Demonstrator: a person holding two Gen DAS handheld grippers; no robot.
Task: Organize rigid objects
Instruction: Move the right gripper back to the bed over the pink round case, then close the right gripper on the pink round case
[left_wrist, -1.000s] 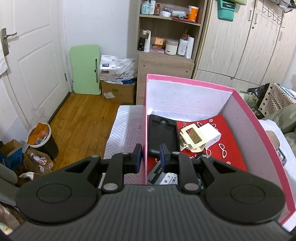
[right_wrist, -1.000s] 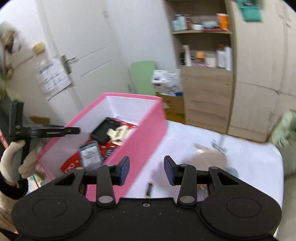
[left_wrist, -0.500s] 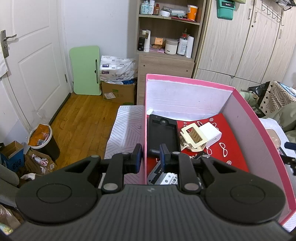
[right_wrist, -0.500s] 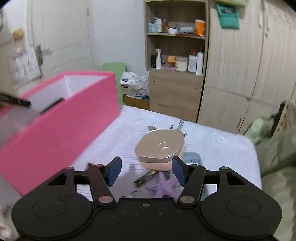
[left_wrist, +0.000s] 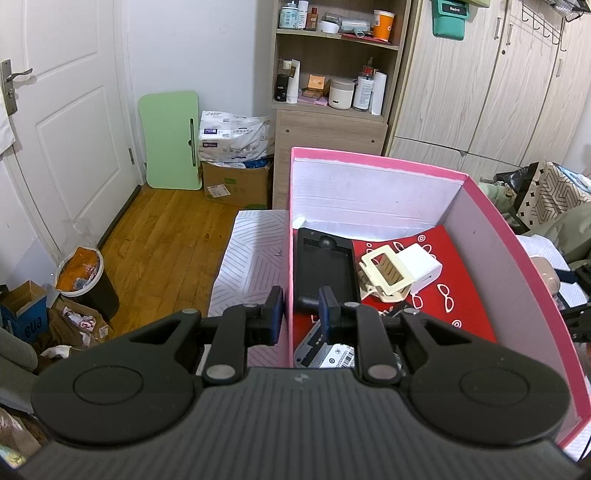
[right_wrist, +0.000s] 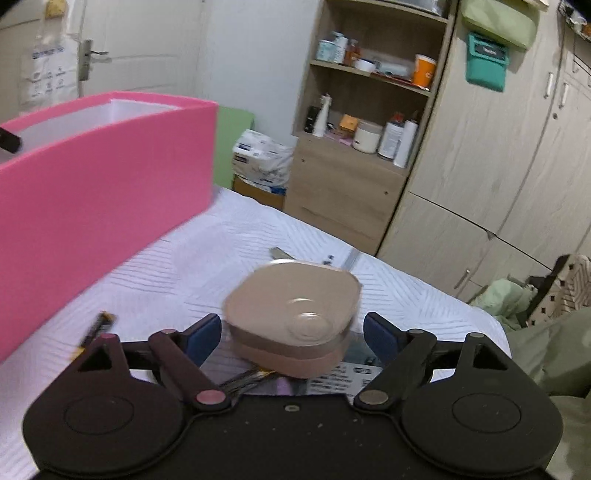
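A: Left wrist view?
B: The left tool (left_wrist: 300, 308) clamps the near wall of the pink box (left_wrist: 513, 258); a teal pouch (left_wrist: 450, 18) reads "Redmi".
A: Right wrist view?
B: The right tool (right_wrist: 292, 334) is opening around the beige bowl (right_wrist: 295, 317) on the bed (right_wrist: 177, 273), pads clear.

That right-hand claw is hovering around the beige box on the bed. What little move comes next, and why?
Probably ease the right gripper slightly forward, then close. Its jaws are opening, and the beige box sits between the pads with gaps either side, not yet gripped.
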